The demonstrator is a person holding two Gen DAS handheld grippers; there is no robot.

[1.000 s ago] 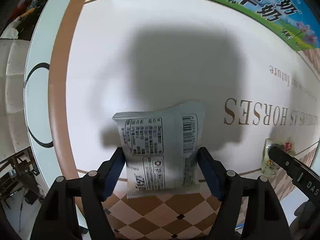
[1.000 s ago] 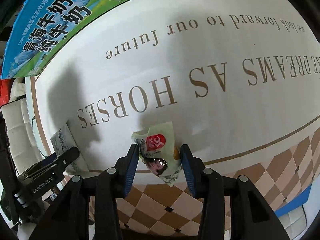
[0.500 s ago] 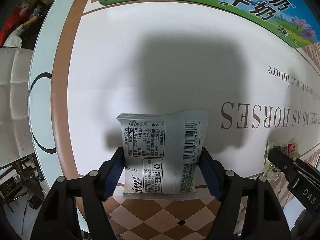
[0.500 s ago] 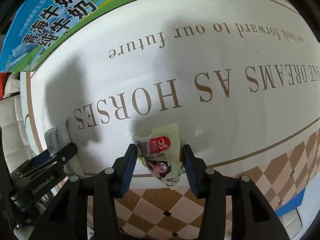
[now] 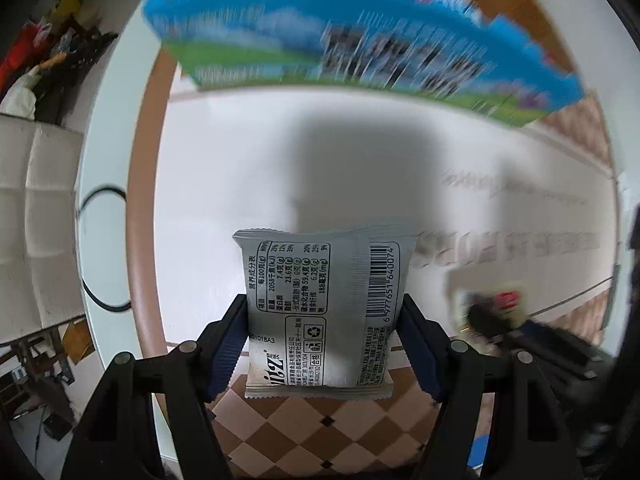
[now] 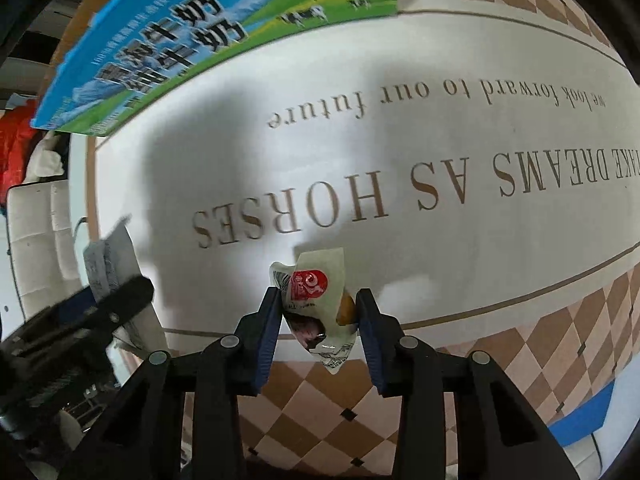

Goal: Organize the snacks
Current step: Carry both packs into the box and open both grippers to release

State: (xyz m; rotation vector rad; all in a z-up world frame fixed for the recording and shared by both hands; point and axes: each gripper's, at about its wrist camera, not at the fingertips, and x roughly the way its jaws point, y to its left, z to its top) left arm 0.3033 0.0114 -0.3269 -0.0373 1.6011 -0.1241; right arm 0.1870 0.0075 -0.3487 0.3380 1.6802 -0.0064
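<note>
My left gripper (image 5: 324,312) is shut on a grey snack packet (image 5: 324,304) with a nutrition table and a barcode, held above the table. My right gripper (image 6: 318,300) is shut on a small pale green snack pouch (image 6: 316,292) with a red label, also lifted off the table. The grey packet (image 6: 110,260) and the left gripper show at the left of the right wrist view. The green pouch (image 5: 504,304) shows blurred at the right of the left wrist view.
A blue and green milk carton box (image 5: 360,52) (image 6: 192,40) stands at the far side of the table, with colourful snacks inside it, blurred. The white table mat (image 6: 400,152) bears brown lettering. A white chair (image 5: 40,220) stands at the left.
Both grippers have risen and moved toward the box with their snacks. The box now fills more of both views, and the left wrist view is motion-blurred.
</note>
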